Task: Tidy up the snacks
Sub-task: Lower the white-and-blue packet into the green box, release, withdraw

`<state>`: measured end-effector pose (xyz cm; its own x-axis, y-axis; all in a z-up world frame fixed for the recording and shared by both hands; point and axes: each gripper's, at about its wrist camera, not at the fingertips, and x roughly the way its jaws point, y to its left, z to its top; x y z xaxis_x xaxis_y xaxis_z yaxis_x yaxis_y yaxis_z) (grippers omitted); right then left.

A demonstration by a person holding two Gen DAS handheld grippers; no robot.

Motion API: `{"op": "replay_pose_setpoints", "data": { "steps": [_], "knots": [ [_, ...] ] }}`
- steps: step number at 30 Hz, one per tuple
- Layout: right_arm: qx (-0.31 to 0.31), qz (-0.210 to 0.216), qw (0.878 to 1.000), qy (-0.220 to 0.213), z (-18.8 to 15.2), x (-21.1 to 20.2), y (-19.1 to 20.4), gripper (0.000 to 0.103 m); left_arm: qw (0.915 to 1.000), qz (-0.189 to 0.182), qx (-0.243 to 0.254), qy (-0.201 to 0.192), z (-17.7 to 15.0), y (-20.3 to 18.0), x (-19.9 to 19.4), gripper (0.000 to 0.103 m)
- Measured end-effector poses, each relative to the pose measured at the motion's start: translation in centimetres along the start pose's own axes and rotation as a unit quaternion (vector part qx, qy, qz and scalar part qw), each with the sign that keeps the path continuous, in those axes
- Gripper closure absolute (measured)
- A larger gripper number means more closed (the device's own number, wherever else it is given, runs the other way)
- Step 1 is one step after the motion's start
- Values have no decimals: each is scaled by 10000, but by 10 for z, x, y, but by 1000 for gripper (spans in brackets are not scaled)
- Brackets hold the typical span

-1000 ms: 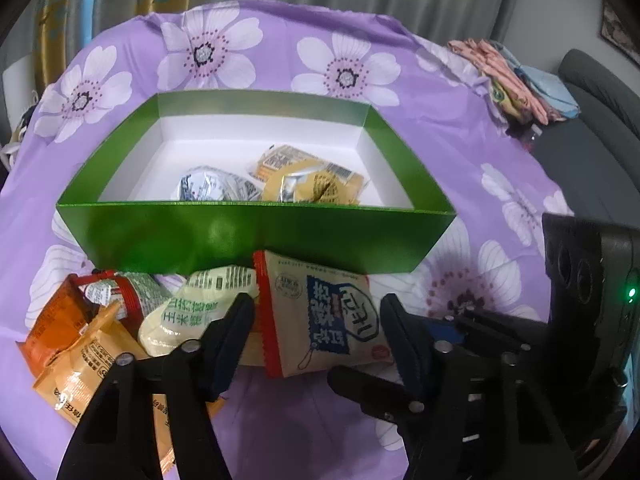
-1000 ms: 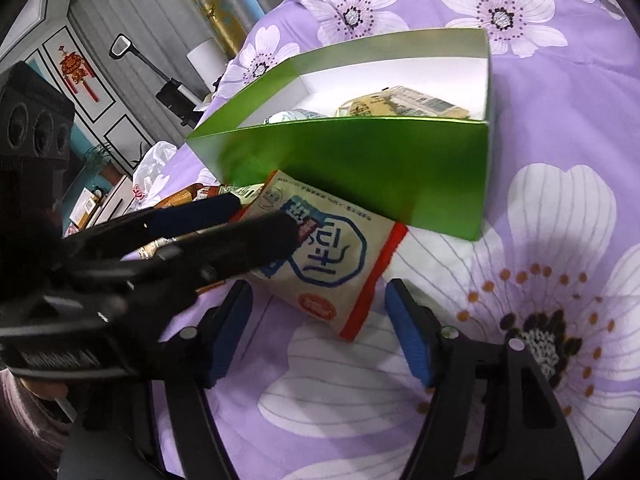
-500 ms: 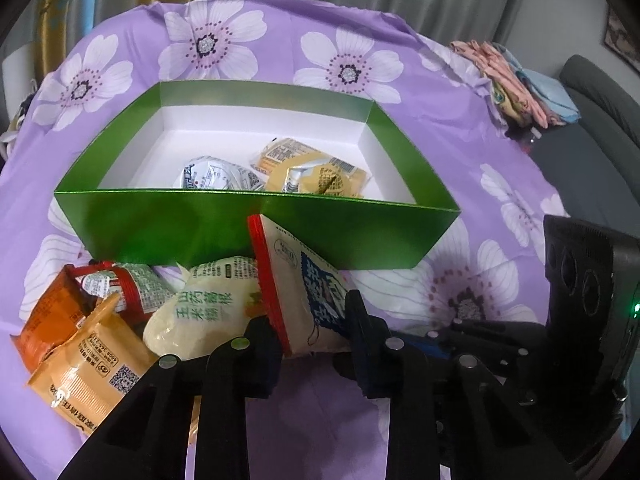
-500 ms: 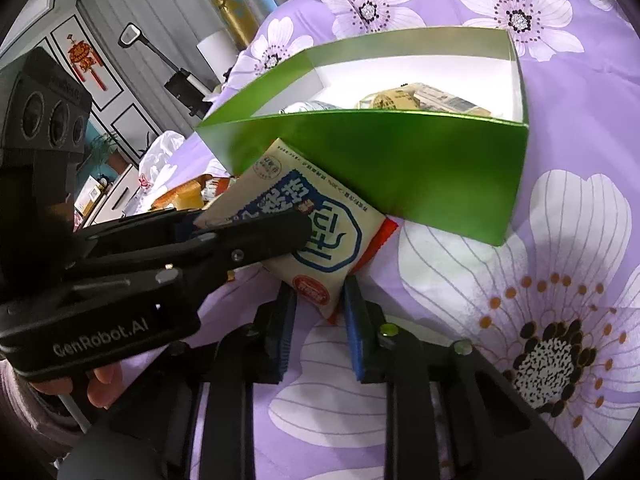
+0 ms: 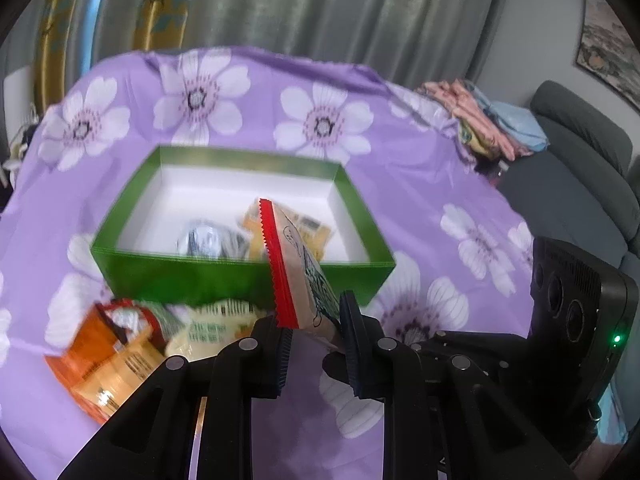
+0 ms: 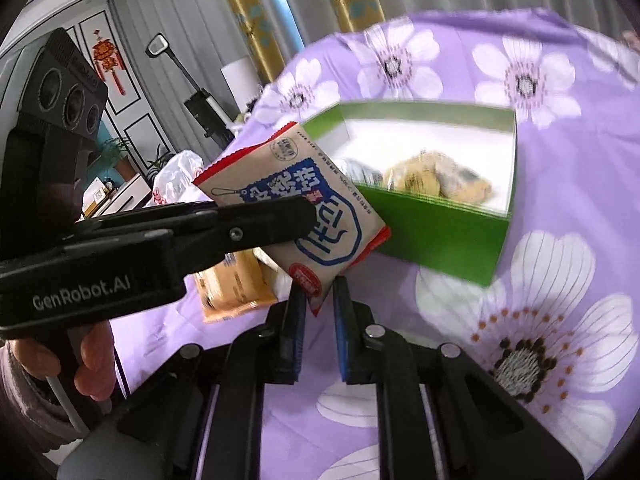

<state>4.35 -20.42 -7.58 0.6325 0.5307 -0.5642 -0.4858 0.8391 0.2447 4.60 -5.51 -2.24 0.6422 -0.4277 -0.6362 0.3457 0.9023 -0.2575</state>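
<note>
Both grippers clamping the same snack packet (image 6: 320,216) right now, holding it up off the purple flowered cloth (image 6: 560,184), in front of the near wall of the green box (image 5: 224,280). Left gripper (image 5: 312,344) pinching it with ribbed black pads squeezed on either side of the lower end, so the packet is showing edge-on in the left wrist view, with its red zigzag-cut seam running up the middle. Right gripper (image 6: 320,300) biting the bottom corner between blue-faced pads, pretty much closed, only the thin film seam between them. Left gripper's long black finger (image 6: 256,220) lying across the packet's face in the right wrist view.

Packet looking flat and pillowy, beige matte film with blue lettering and red crimped edges. Box looking like glossy green card, rectangular, white inside, open on top, holding a silvery crinkled wrapper (image 5: 208,238) and a yellowish one (image 5: 304,228).

Sitting loose on the cloth by the box: an orange pouch (image 5: 100,364) and a pale puffy bag with green print (image 5: 216,328), both a bit blurred. Soft, smooth cloth with big white petals.
</note>
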Motion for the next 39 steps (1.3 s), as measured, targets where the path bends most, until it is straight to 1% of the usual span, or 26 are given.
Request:
{"op": "replay_pose_setpoints", "data": {
  "steps": [3, 7, 11, 15, 17, 18, 19, 20, 21, 22, 23, 24, 27, 30, 32, 35, 36, 37, 38, 39],
  "knots": [
    [-164, -101, 9997, -130, 17, -2, 1, 89, 10000, 28, 46, -78, 15, 0, -1, 80],
    [-277, -207, 9991, -260, 39, 3, -4, 89, 9999, 31, -13, -150, 41, 9, 6, 80],
    [-368, -342, 9983, -309, 63, 20, -11, 89, 9998, 62, -171, -69, 60, 23, 23, 80],
    [-347, -439, 9982, -195, 77, 42, -20, 87, 9990, 164, -391, 111, 72, 39, 45, 80],
    [-338, -475, 9983, -82, 81, 54, -23, 86, 9983, 338, -452, 147, 72, 44, 52, 80],
    [-338, -567, 9978, -30, 82, 59, -24, 85, 9978, 429, -458, 201, 72, 46, 57, 80],
    [-321, -650, 9974, 46, 81, 64, -25, 78, 9972, 503, -491, 259, 71, 49, 62, 79],
    [-300, -708, 9970, 87, 81, 66, -27, 67, 9965, 568, -531, 301, 70, 52, 64, 76],
    [-270, -783, 9965, 119, 80, 68, -28, 64, 9959, 613, -564, 359, 69, 55, 66, 61],
    [-235, -803, 9964, 116, 79, 67, -30, 57, 9951, 698, -583, 385, 67, 58, 67, 36],
    [-218, -799, 9965, 93, 77, 65, -31, 57, 9946, 779, -587, 356, 65, 59, 65, 25],
    [-204, -813, 9965, 59, 75, 61, -32, 57, 9943, 840, -581, 302, 63, 60, 62, 18],
    [-147, -857, 9962, -11, 69, 50, -35, 54, 9937, 925, -577, 261, 58, 61, 52, 18],
    [-132, -864, 9962, -62, 61, 36, -33, 51, 9927, 1119, -416, 174, 54, 54, 40, 17],
    [-153, -885, 9959, -99, 55, 25, -29, 43, 9916, 1245, -312, 136, 51, 49, 33, 17],
    [-162, -871, 9960, -120, 47, 11, -24, 36, 9903, 1381, -152, 57, 47, 39, 21, 16],
    [-150, -863, 9961, -127, 45, 6, -22, 35, 9898, 1416, -119, 38, 46, 36, 18, 14],
    [-122, -860, 9961, -165, 42, 0, -20, 31, 9897, 1430, -81, -4, 43, 33, 12, 10],
    [-88, -825, 9964, -195, 40, -5, -19, 28, 9897, 1431, -68, -30, 42, 30, 9, 8],
    [-50, -783, 9967, -217, 38, -9, -17, 27, 9896, 1438, -66, -58, 40, 28, 5, 7]
  ]
}}
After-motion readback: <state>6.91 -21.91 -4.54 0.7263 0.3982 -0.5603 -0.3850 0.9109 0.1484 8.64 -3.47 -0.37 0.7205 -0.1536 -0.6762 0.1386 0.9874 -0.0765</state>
